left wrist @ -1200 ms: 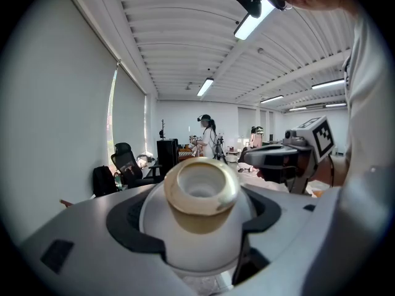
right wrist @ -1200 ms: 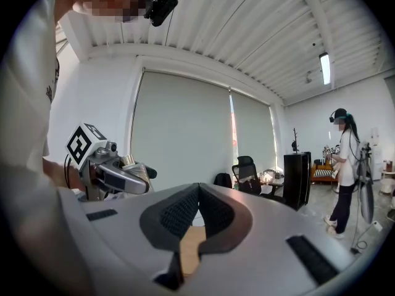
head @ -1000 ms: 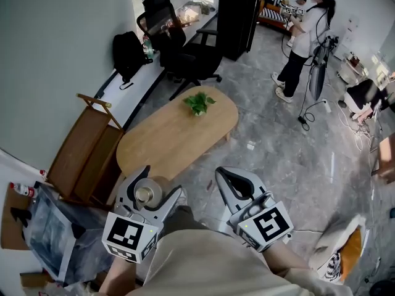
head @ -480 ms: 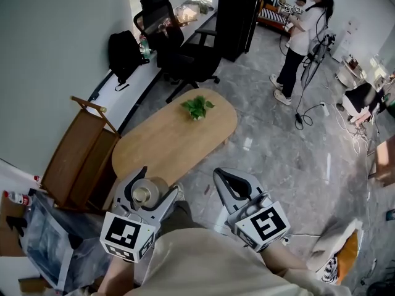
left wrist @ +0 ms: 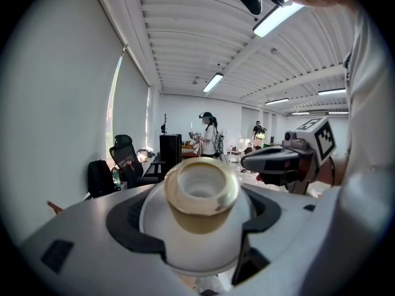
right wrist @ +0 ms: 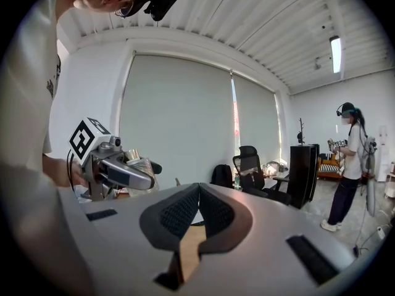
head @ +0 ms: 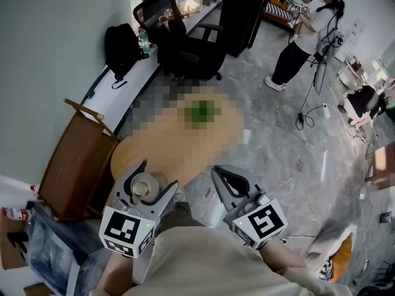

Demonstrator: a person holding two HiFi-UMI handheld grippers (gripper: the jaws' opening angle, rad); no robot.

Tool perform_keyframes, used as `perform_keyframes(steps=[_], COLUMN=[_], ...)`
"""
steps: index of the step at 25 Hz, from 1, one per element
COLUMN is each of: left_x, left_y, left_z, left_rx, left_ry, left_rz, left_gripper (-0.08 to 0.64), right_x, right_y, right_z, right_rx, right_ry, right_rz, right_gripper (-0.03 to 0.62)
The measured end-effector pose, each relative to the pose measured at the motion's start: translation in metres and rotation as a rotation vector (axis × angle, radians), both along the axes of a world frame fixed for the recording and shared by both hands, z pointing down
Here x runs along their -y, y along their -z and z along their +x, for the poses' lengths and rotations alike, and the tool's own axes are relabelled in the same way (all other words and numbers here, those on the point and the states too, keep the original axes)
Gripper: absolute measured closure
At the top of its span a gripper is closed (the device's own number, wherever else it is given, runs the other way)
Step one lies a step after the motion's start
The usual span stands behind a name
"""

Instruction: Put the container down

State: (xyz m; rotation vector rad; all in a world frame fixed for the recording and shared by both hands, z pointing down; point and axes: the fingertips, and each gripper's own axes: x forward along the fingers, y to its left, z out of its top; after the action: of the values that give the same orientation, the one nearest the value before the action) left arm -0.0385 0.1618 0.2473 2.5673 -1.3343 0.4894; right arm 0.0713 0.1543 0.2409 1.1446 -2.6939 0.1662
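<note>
The container [left wrist: 200, 193], white-bodied with a tan rim and an open mouth, sits in your left claw [head: 157, 176], low and left of centre in the head view. The left gripper view shows a jaw pressed against each side of its white body. The claw is closed round it and bears its whole weight, and nothing underneath touches it. The mouth faces up toward your head camera, which would keep any contents from tipping out, though I can't tell whether it holds anything.

Your right claw [right wrist: 199, 209] has its ribbed jaws brought fully together with nothing between them. It hangs just beside the left one, to its right in the head view, apart from the container and taking no part in the hold. Closed and off to the side, it leaves the way forward free.

Just above the left claw in the head view lies the near end of the oval wooden worktop [head: 126, 158], the likeliest landing place. The container looks raised, at that edge or just short of it, so I judge the set-down not yet begun. You'd need to carry it over bare wood, lower it until the base rests flat, then part the jaws. A tilted wooden frame [head: 74, 159] stands close at the left, so mind it. Another person [head: 305, 39] stands well apart in the upper right.
</note>
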Motion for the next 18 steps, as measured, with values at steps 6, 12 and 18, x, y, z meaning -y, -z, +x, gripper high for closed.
perform_keyframes(steps=[6,12,18], left_x=[0.066,0.123,0.165], left_y=[-0.001,0.001,-0.007], left_z=[-0.035,-0.065,-0.091], left_rx=[-0.002,0.004,0.007], left_ry=[-0.009,-0.015,-0.008], left_rz=[-0.009,-0.009,-0.029], left_gripper=[0.221,0.221,0.221], right_x=[0.064,0.125,0.169], right_y=[0.003,0.011,0.0], right_z=[-0.034,-0.065,-0.084], right_rx=[-0.012,-0.007,-0.045], right_ry=[-0.002,-0.019,-0.007], right_rz=[-0.002,-0.009,-0.02], right_gripper=[0.595,0.595,0.595])
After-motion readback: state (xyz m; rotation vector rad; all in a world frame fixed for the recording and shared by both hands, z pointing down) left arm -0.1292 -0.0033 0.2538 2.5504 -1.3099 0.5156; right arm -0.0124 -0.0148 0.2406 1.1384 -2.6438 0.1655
